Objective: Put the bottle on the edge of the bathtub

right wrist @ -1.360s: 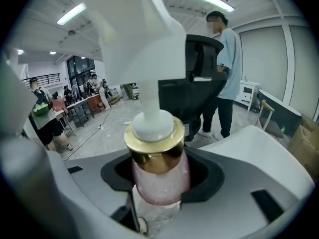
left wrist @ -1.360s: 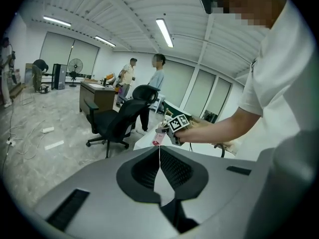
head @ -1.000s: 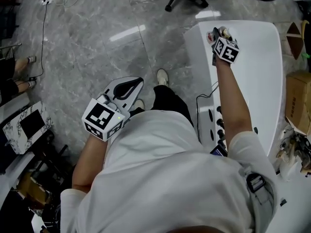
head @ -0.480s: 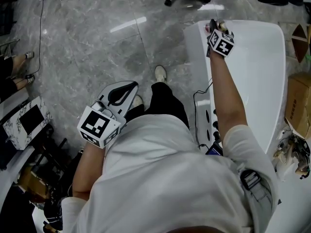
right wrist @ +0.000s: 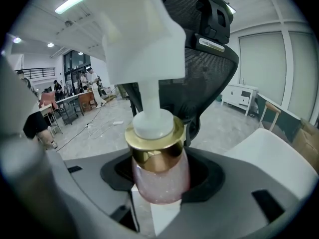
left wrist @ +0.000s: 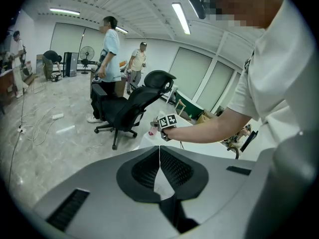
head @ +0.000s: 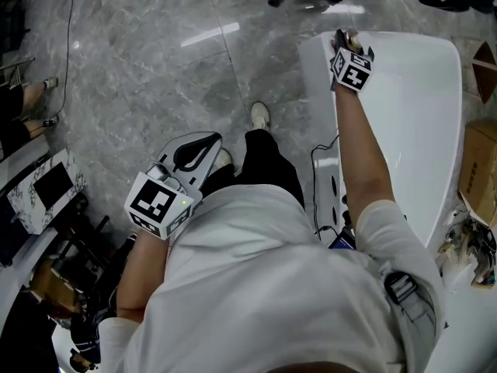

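Observation:
A pink glittery bottle (right wrist: 160,176) with a gold collar and a white pump head stands upright between the jaws of my right gripper (head: 342,43), which is shut on its body. In the head view that gripper is stretched out over the far left corner of the white bathtub (head: 419,130), above its rim (head: 314,92). The bottle (left wrist: 152,129) also shows small and far off in the left gripper view, held just above the tub. My left gripper (head: 211,140) hangs by my left hip over the floor, shut and holding nothing; its jaw tips meet (left wrist: 159,151).
A black office chair (left wrist: 129,103) stands just beyond the tub's far end. Cardboard boxes (head: 477,162) sit right of the tub. Black knobs and a cable (head: 345,200) lie on the tub's near rim. Cables (head: 70,22) trail over the grey marble floor. People (left wrist: 109,59) stand farther off.
My right gripper has carried the bottle a little farther out toward the tub's far corner. The left gripper has shifted only slightly and stays shut.

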The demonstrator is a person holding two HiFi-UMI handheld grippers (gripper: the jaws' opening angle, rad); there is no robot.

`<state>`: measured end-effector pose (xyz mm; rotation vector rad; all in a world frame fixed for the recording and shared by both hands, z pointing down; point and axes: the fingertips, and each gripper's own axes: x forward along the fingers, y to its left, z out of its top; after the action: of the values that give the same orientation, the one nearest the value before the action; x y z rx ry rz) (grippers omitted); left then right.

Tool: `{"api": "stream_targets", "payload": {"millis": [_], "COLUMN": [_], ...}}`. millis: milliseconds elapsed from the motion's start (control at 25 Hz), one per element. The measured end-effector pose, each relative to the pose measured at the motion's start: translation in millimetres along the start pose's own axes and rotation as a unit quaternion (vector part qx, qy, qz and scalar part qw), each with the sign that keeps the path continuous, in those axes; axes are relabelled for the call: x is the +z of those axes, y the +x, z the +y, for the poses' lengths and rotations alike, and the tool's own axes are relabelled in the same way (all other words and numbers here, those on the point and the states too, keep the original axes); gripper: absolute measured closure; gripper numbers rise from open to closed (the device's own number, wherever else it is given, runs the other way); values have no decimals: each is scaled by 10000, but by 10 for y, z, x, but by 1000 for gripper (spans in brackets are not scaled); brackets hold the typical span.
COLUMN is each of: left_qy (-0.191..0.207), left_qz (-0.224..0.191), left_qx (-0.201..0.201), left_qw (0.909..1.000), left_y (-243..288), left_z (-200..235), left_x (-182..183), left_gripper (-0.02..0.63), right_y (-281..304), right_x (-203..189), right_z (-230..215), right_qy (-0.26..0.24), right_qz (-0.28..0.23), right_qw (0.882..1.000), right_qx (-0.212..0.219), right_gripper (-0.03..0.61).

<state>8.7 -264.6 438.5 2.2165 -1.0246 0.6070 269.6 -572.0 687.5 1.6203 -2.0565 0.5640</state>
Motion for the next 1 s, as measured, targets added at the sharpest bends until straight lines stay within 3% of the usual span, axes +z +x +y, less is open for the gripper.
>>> {"api": "stream_targets", "payload": {"millis": [1000], "left_qy": [263], "left_qz": [-391], "left_qx": [-295], "left_qw": [9985], "left_y": [-299], "left_z": [-110], "left_x": [-31], "left_gripper": [594], "right_y": [-415], "right_x": [93], "right_z": [-25], "right_qy": [189], "right_qz": [-138], "right_qw": [9997], "right_qx": [-95], "right_gripper": [272]}}
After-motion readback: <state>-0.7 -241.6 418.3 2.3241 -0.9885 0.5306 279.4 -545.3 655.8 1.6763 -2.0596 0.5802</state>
